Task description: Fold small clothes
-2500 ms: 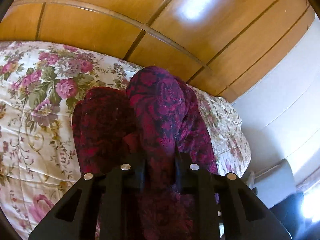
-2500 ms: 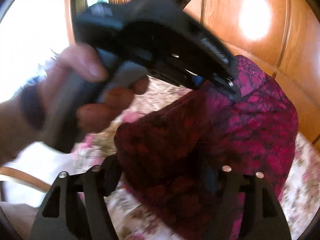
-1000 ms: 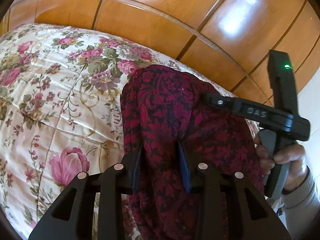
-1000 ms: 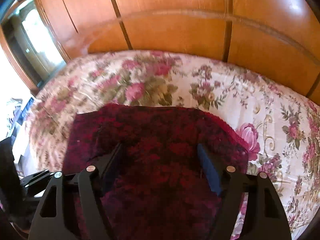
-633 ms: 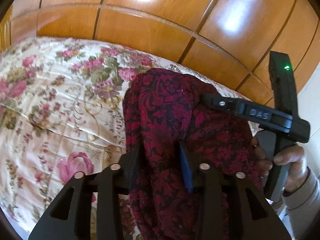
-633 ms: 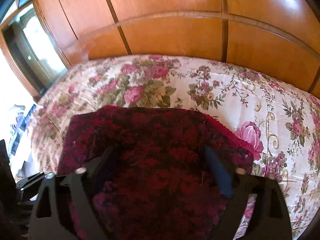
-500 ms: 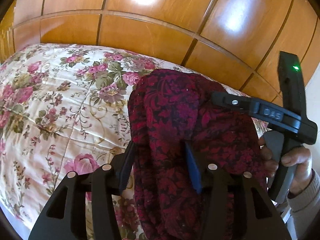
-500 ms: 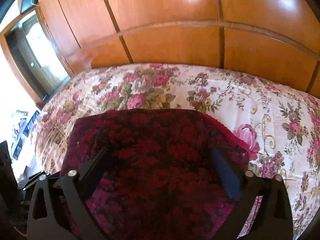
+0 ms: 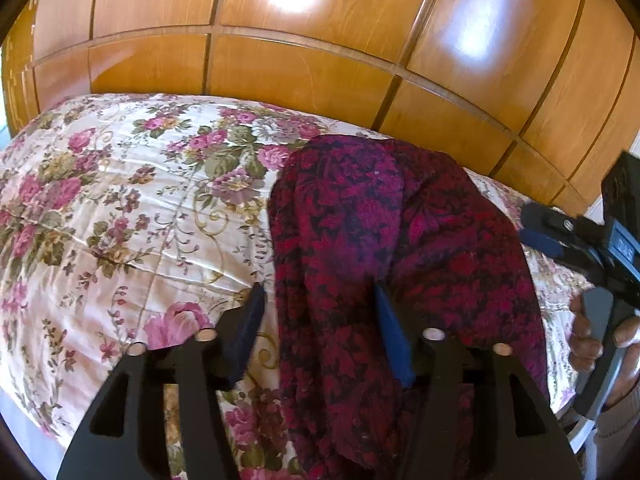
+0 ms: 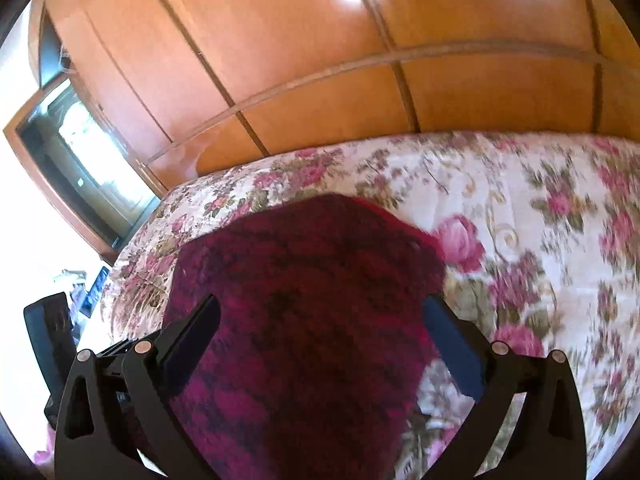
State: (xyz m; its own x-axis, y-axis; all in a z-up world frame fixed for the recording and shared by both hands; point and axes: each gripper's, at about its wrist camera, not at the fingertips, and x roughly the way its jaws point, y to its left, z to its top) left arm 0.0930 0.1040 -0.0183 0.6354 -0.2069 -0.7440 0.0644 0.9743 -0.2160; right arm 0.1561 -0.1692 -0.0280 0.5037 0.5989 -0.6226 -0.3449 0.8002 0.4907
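A dark red and magenta patterned garment (image 9: pixel 400 248) lies folded on the floral bedspread (image 9: pixel 120 208). My left gripper (image 9: pixel 318 288) hovers over its near left edge with jaws opening. A fold of cloth lies between them: the left pad (image 9: pixel 248 320) stands clear of it and the right pad (image 9: pixel 390 336) rests beside it. In the right wrist view my right gripper (image 10: pixel 320 302) is open wide above the garment (image 10: pixel 304 280), gripping nothing. The left wrist view shows the right gripper (image 9: pixel 560 236) at the far right, off the cloth, in a person's hand (image 9: pixel 592 344).
A glossy wooden panelled wall (image 9: pixel 320 60) runs behind the bed. The bedspread (image 10: pixel 540 220) spreads to the right of the garment in the right wrist view. A wood-framed window or mirror (image 10: pixel 80 152) and bright floor are at the left.
The garment came down from the air onto the bed. Both grippers' jaws widened and let the cloth go. The right gripper drew back off the garment toward the right edge.
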